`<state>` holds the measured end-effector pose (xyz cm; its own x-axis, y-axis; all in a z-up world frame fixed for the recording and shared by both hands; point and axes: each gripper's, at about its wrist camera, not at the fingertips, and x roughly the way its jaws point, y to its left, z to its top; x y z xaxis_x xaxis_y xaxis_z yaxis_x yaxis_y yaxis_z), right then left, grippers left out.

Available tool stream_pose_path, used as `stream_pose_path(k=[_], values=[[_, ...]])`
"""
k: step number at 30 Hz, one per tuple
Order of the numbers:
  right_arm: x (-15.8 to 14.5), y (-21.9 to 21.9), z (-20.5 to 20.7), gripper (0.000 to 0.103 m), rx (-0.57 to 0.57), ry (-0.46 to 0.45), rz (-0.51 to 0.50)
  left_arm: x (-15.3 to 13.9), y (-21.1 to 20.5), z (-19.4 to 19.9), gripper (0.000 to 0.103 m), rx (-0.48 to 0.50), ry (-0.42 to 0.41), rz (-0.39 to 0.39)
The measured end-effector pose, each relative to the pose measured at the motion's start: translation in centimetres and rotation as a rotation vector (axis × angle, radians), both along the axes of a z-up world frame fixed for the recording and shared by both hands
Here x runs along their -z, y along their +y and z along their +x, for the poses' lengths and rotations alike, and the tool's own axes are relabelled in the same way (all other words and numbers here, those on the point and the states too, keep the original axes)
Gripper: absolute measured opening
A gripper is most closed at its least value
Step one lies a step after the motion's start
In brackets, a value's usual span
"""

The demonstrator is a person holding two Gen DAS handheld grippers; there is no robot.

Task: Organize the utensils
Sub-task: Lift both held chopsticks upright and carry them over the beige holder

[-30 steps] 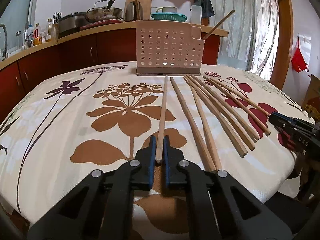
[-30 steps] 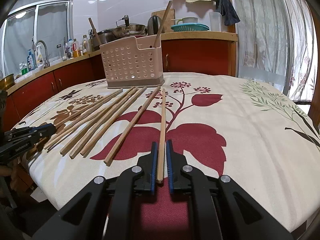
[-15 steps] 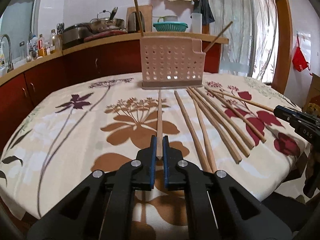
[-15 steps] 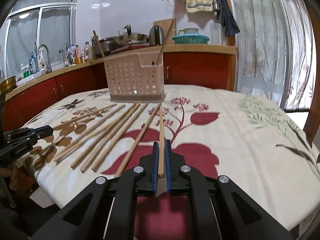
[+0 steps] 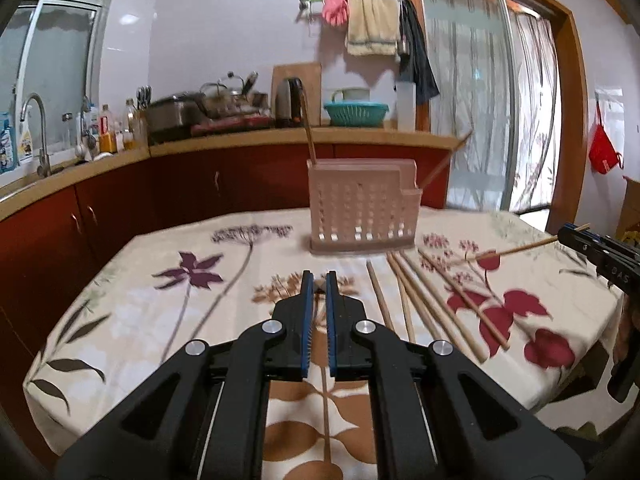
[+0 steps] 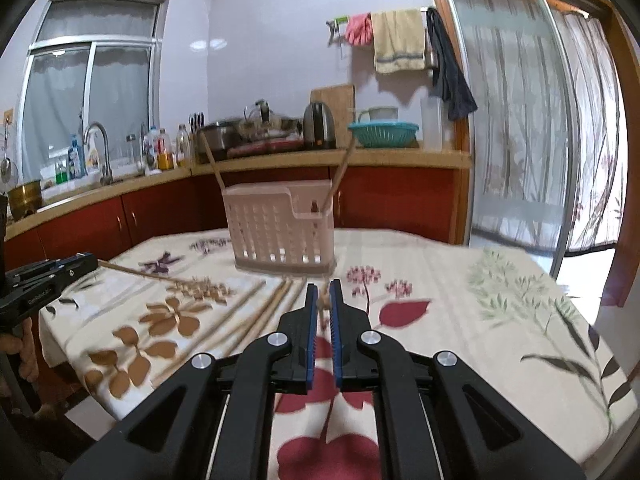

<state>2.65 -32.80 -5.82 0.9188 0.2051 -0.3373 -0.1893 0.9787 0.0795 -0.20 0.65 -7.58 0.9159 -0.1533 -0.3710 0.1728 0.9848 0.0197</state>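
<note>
A pink perforated utensil holder (image 5: 362, 206) stands at the far side of the table, with two chopsticks leaning in it; it also shows in the right wrist view (image 6: 280, 226). Several wooden chopsticks (image 5: 432, 300) lie in front of it. My left gripper (image 5: 319, 280) is shut on one chopstick, lifted off the table; in the right wrist view that chopstick (image 6: 136, 272) sticks out from it. My right gripper (image 6: 324, 292) is shut on another chopstick (image 5: 520, 248), also raised. Each held stick points almost end-on in its own view.
A flower-patterned cloth covers the table (image 5: 140, 320). A red-cabinet kitchen counter (image 5: 120, 200) with a sink, pots, a kettle and a teal basket runs behind the table. A glass sliding door (image 6: 520, 140) with curtains is at the right.
Both grippers have lifted their chopsticks off the table and risen. The views now look higher across the table toward the holder.
</note>
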Motion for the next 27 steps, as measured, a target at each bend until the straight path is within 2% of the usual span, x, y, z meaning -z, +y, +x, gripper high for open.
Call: stream_pose_path(k=[8,12,27], values=[[-3.6,0.5,0.0,0.007,-0.009,-0.067,0.001,-4.3,1.6,-0.4,0.007,-0.022,-0.047,-0.05],[-4.4,0.9,0.9,0.007,-0.019,-0.075,-0.007,-6.0,2.3,0.7,0.007,-0.019,-0.031,-0.083],[-5.7,0.7,5.1,0.007,-0.02,-0.059,0.022,-7.8,2.2,5.3,0.007,0.016,-0.011,-0.088]])
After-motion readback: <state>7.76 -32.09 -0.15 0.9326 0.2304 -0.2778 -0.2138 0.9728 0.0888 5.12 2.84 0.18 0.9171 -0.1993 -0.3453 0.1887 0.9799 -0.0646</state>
